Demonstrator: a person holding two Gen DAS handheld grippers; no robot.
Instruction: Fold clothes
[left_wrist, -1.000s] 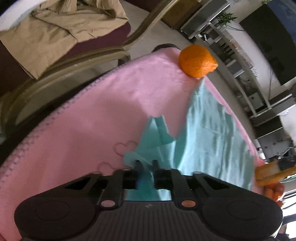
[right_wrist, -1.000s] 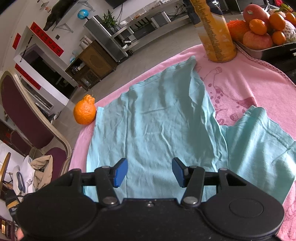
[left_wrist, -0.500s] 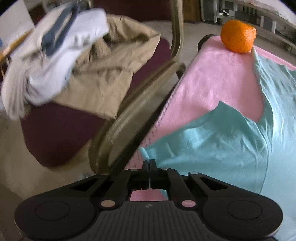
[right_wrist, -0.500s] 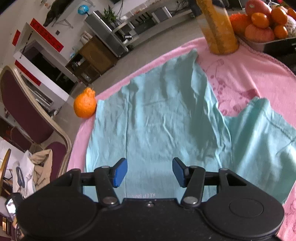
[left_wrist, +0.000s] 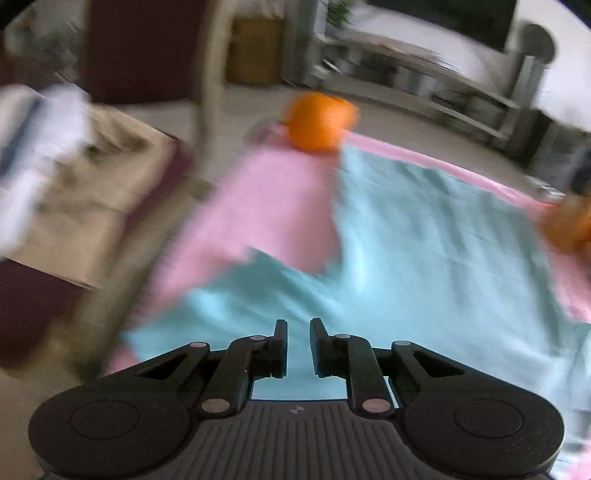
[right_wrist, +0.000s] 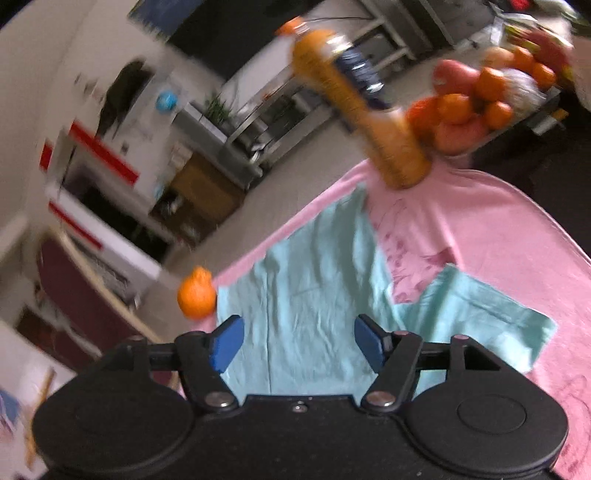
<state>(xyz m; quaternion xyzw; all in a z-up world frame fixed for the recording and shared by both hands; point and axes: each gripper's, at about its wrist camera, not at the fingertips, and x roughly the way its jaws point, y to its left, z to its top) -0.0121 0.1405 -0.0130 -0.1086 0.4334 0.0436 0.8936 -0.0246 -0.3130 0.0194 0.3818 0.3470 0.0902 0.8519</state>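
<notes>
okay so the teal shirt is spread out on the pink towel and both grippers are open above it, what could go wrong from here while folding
1. The orange touches the teal shirt at its far corner; lifting that side could send it rolling off the pink towel.
2. The juice bottle stands by the other far corner; a sweeping fold might tip it.
3. Both views are motion-blurred, so the left gripper or right gripper could miss its grasp.
</notes>
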